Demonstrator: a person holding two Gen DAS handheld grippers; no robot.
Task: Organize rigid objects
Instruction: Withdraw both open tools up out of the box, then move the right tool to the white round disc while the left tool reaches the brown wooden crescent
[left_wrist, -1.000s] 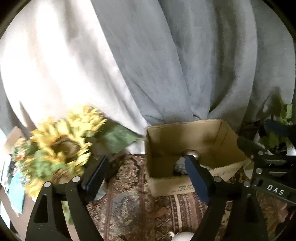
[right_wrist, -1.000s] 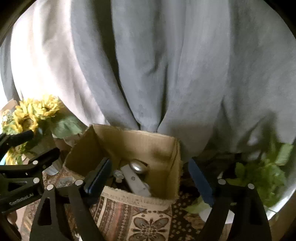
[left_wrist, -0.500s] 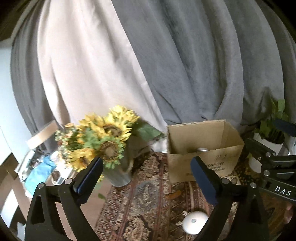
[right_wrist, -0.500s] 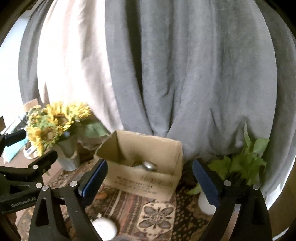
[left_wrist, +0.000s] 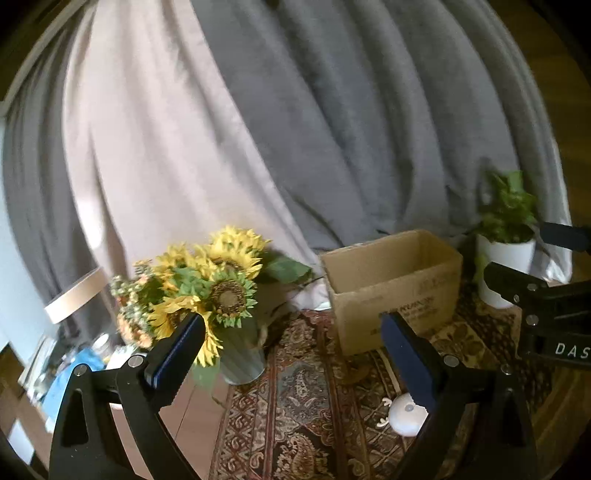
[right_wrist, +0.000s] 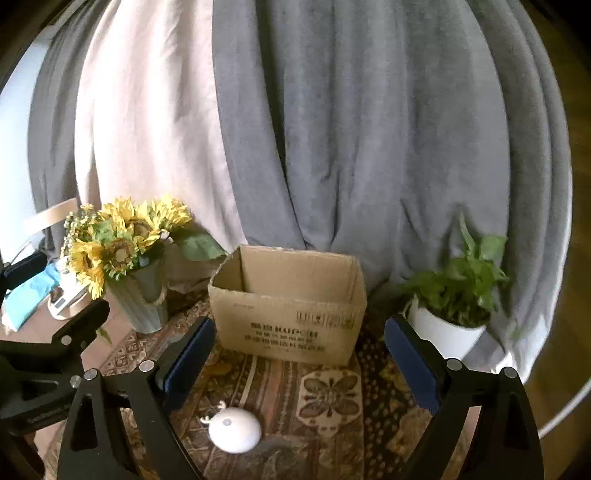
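An open cardboard box (right_wrist: 291, 325) stands on the patterned cloth (right_wrist: 325, 398); it also shows in the left wrist view (left_wrist: 395, 288). Its inside is hidden from here. A white rounded object (right_wrist: 234, 428) with small antlers lies on the cloth in front of the box; in the left wrist view (left_wrist: 404, 417) it is partly behind my right finger. My left gripper (left_wrist: 291, 358) is open and empty, held back from the box. My right gripper (right_wrist: 299, 362) is open and empty, above the white object and facing the box.
A vase of sunflowers (right_wrist: 125, 254) stands left of the box, also in the left wrist view (left_wrist: 218, 284). A potted green plant (right_wrist: 454, 295) in a white pot stands right of it. Grey and white curtains (right_wrist: 332, 129) hang behind. Clutter lies at the far left (left_wrist: 70, 369).
Both grippers have pulled back and away from the box, still open and empty. The box contents have dropped out of sight, and the white object has come into view on the cloth.
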